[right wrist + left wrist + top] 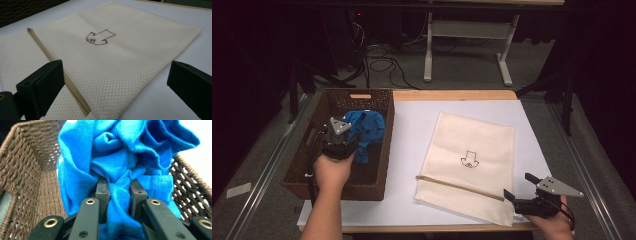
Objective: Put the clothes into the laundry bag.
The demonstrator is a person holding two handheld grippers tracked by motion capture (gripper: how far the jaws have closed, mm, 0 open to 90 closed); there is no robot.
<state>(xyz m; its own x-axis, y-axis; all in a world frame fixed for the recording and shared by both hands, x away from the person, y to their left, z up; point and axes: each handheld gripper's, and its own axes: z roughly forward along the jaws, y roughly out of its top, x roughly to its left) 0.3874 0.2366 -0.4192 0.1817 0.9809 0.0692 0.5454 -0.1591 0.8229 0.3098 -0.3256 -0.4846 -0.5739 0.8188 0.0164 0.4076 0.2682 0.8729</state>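
No readable text (just a brown outline drawing) on the mesh bag (472, 165).

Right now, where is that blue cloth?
In the high view, the blue cloth hangs bunched over the brown wicker basket at the table's left side, pinched by the left gripper, well apart from the cream mesh bag.

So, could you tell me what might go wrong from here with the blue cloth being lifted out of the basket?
The left gripper pinches only a bunched fold of the blue cloth, so it might slip free. Its hanging folds sit close to the wicker basket wall and could snag or drag it. The right gripper waits open by the mesh bag, whose mouth lies flat.
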